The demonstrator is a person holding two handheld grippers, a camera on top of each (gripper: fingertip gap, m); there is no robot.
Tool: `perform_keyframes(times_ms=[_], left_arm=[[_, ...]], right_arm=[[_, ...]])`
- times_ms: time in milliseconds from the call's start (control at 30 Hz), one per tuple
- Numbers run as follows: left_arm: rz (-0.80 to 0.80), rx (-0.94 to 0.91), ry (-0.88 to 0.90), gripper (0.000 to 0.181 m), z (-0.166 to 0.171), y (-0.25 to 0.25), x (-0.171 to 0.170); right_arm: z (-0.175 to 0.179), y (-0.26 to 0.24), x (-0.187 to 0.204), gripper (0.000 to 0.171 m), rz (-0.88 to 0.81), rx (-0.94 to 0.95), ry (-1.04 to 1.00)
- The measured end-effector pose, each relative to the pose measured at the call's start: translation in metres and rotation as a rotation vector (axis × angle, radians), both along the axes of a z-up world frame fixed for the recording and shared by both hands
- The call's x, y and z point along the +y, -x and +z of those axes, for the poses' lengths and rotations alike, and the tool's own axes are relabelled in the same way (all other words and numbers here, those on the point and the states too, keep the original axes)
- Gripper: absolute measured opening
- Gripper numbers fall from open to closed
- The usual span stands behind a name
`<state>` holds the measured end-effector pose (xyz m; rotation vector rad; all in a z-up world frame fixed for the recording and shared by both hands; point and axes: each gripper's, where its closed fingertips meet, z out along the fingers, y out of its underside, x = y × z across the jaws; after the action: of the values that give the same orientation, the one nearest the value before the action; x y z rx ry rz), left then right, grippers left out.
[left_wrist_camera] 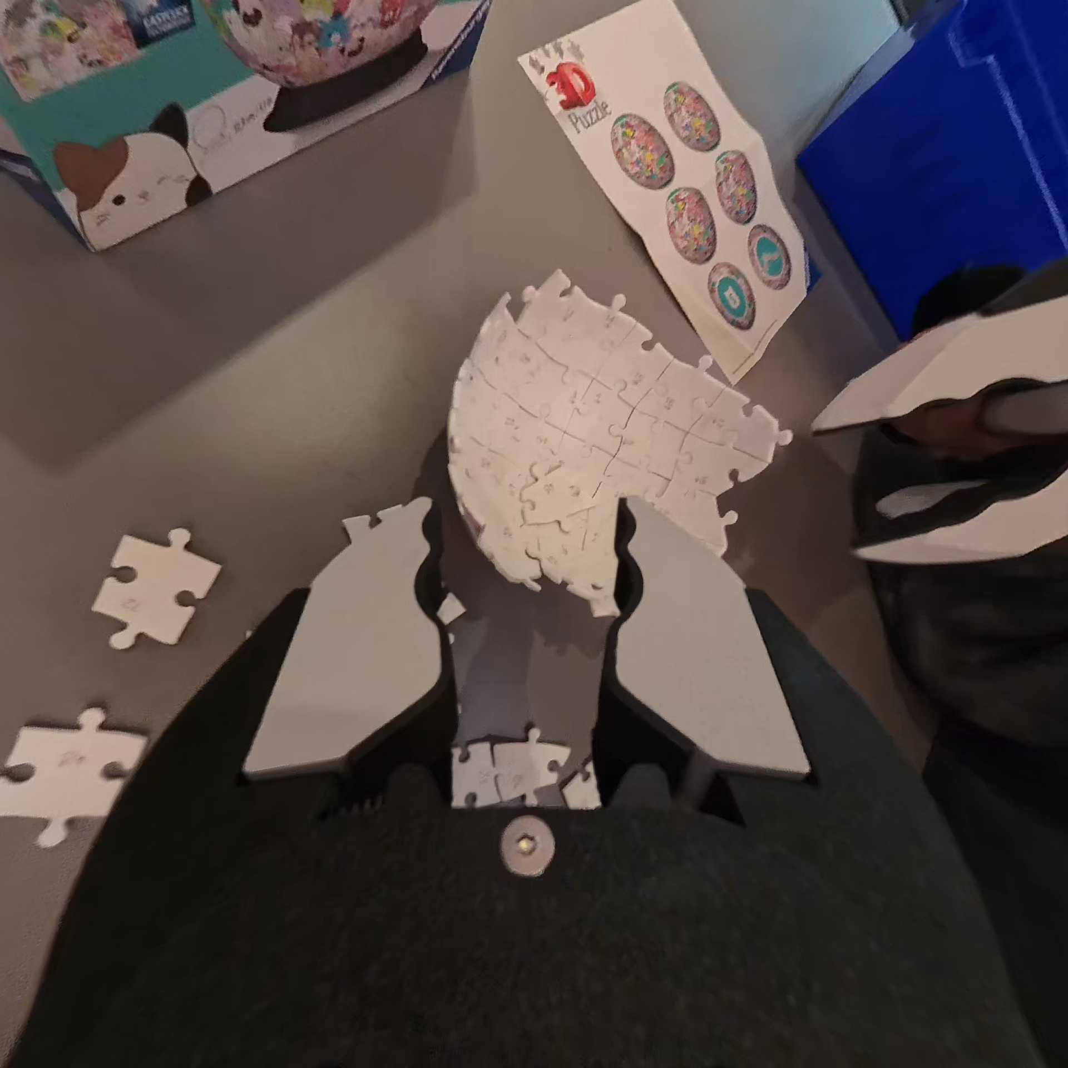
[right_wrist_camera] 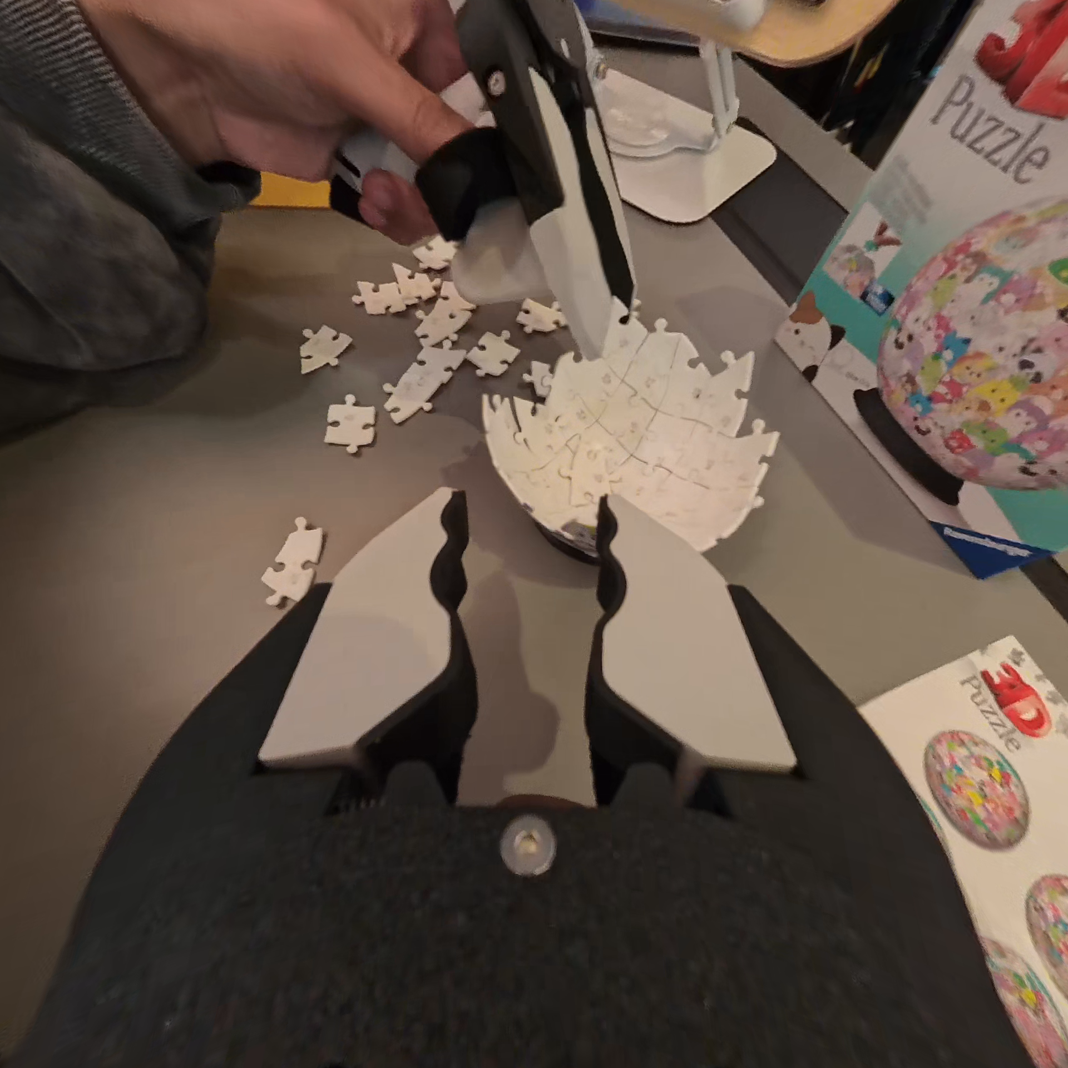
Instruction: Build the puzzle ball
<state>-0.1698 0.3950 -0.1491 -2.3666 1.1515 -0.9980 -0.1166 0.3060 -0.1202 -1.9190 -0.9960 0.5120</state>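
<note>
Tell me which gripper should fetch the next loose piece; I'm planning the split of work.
Probably left. Loose pieces lie beside and beneath the left gripper, jaws open. The right gripper sits at the half-built shell's near rim, better placed to steady it.

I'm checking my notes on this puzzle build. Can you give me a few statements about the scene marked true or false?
1. The half-built ball shows its white inner side. True.
2. The right gripper holds a loose piece. False: its jaws stand open and empty.
3. Loose pieces lie on the table. True.
4. The puzzle box is plain brown. False: teal and white, with a colourful ball pictured.
5. The left gripper is at the ball's rim. True.
</note>
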Motion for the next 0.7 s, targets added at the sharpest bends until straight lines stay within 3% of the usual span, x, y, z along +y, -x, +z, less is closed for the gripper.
perform_keyframes(times_ms=[167, 367, 500, 700], left_arm=[[0.070, -0.053, -0.014, 0.056, 0.007, 0.006, 0.007], [0.111, -0.124, -0.050, 0.055, 0.007, 0.014, 0.008], [0.103, -0.140, -0.113, 0.053, 0.005, 0.014, 0.011], [0.099, -0.307, -0.223, 0.053, 0.036, 0.007, 0.014]], right_arm=[[-0.027, 0.007, -0.003, 0.042, 0.022, -0.094, 0.072], [-0.039, 0.015, -0.006, 0.043, 0.046, -0.072, 0.127], [-0.022, 0.020, -0.010, 0.043, 0.071, -0.053, 0.034], [-0.022, 0.022, -0.006, 0.044, -0.039, -0.172, -0.209]])
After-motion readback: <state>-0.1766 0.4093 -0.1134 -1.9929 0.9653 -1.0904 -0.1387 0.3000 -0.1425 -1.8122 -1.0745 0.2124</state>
